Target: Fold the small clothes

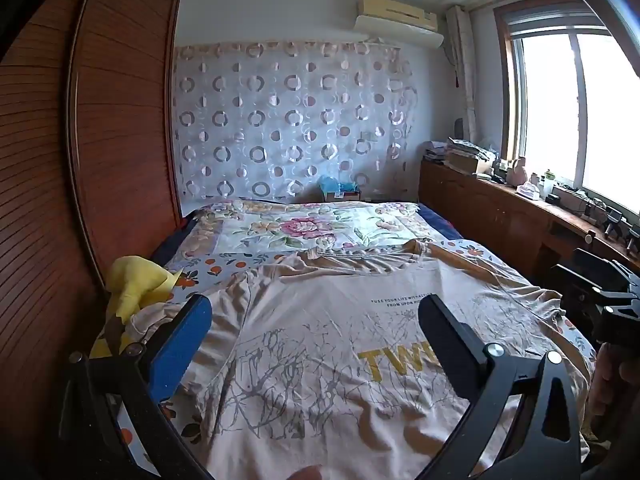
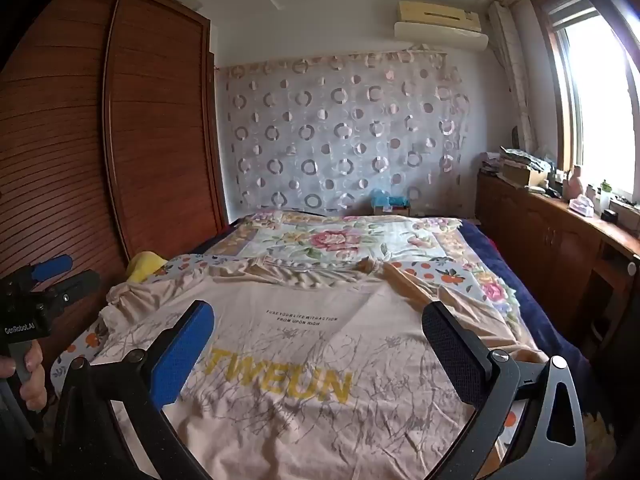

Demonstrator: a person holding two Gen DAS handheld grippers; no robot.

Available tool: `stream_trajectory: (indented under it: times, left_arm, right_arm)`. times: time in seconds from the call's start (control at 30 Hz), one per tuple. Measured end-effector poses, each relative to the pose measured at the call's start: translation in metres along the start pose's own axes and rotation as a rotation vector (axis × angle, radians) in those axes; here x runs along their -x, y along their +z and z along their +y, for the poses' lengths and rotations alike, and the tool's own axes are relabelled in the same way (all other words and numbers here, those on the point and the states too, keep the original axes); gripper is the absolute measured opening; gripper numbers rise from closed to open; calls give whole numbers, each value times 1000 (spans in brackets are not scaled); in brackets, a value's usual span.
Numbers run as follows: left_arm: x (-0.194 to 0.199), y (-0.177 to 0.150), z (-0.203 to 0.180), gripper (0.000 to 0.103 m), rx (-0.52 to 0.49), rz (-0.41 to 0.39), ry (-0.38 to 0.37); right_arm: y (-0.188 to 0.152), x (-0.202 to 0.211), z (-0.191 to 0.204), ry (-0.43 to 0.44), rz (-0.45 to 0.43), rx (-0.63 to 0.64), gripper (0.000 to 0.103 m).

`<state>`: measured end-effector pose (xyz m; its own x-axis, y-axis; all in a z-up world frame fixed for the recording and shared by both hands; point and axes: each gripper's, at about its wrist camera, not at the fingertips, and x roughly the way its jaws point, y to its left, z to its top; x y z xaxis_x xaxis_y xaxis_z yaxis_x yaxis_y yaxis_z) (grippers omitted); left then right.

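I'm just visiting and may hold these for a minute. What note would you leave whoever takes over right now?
Left gripper: open, holding nothing.
Right gripper: open, holding nothing.
Beige T-shirt: spread flat on the bed, print up, collar at the far end, sleeves out.
Yellow garment: bunched at the bed's left edge.
Done: shirt laid out.
Left: every fold, then probably the yellow one.

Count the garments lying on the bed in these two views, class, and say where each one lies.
2. The beige T-shirt lies spread flat across the near bed. A yellow garment sits bunched at the bed's left edge, beside the wardrobe. Others may be hidden.
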<state>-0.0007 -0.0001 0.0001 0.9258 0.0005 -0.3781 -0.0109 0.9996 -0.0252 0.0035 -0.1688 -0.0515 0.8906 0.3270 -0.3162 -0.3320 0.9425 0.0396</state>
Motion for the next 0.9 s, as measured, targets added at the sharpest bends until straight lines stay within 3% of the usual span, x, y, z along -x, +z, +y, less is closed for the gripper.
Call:
stream_trajectory:
  times: [0.9]
  left_arm:
    - [0,0,0,103,-10,2,8]
  right_arm:
    - [-1,-1,3,-1,-3,6,103]
